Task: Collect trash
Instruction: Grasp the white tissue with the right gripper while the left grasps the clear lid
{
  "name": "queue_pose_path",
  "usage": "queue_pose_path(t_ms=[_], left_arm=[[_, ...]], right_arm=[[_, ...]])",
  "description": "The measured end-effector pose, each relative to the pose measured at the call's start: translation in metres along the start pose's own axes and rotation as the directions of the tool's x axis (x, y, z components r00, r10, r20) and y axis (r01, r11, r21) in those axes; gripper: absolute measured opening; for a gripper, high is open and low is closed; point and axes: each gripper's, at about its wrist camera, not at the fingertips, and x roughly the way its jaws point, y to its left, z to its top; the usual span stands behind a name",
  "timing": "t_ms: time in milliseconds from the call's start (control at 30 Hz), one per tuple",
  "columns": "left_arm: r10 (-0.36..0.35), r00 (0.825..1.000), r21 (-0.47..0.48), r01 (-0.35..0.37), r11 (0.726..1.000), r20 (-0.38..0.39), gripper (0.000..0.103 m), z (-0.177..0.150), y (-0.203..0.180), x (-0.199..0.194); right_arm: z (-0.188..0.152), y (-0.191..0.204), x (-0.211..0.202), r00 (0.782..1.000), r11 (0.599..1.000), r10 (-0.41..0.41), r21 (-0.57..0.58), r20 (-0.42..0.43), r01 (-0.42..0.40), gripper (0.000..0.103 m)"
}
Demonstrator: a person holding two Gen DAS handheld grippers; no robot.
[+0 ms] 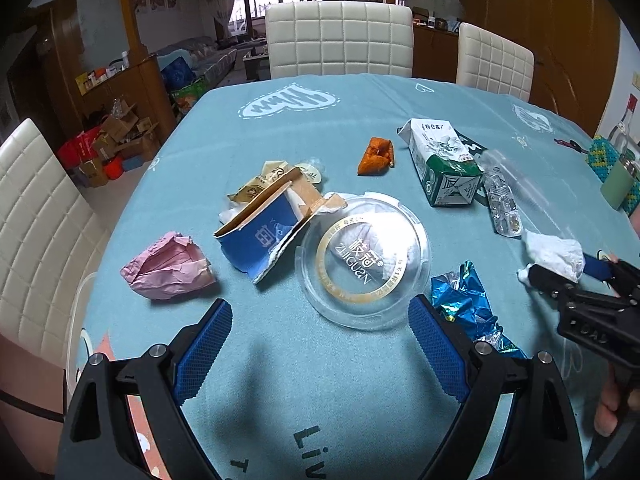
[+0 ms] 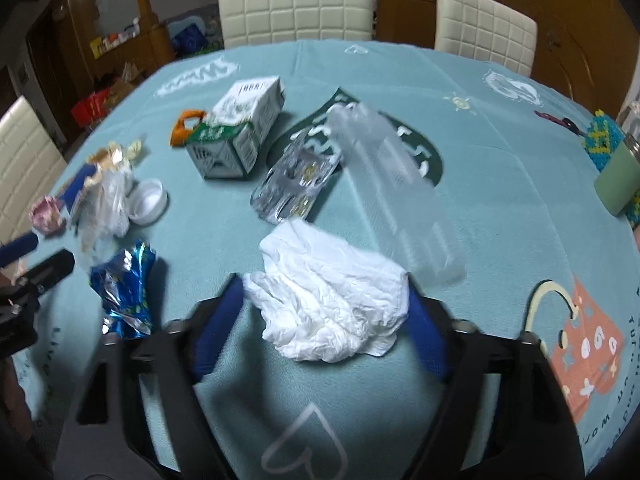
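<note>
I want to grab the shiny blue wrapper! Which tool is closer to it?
Left. The blue wrapper lies right beside the left tool's right finger, almost touching. The right tool is farther off to its right, holding the white tissue.

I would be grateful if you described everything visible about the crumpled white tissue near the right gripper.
The white tissue is a soft, heavily creased wad of thin paper, loosely bunched. It sits between the blue pads of the right gripper, which touch it on both sides; whether it rests on the teal tablecloth or is lifted cannot be told. The blister pack lies just beyond it and the clear plastic tray to its right. The left wrist view shows the tissue bulging past the gripper's tips.
</note>
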Motion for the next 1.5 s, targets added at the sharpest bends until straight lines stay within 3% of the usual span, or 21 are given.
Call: queue_pose_path(t_ms=[67,133,600,1100,1500], left_arm=[[-0.012,1.000,0.012,0.012,1.000,-0.004,0.088,0.001,-0.004,0.002],[-0.013,1.000,0.022,0.014,1.000,-0.008,0.088,0.002,-0.008,0.006],[-0.066,0.995,-0.025,0.064,0.998,-0.073,0.088,0.017,-0.004,0.039],[-0.127,0.991,-0.032,0.126,0.992,-0.039,0.084,0.010,0.006,0.027],[-0.099,0.993,-0.001,0.099,0.995,0.056,0.084,0.004,0.011,-0.012]], right_arm=[[0.000,0.004,0.000,1.000,1.000,0.006,-0.018,0.009,-0.005,0.040],[0.002,0.007,-0.001,0.999,0.999,0.029,-0.029,0.014,-0.029,0.038],[0.019,0.012,-0.005,0.995,0.997,0.076,-0.030,0.057,-0.075,0.037],[0.020,0.027,-0.008,0.995,0.996,0.081,-0.054,0.054,-0.078,0.038],[0.016,0.040,-0.033,0.991,0.992,0.100,-0.081,0.088,-0.093,0.038]])
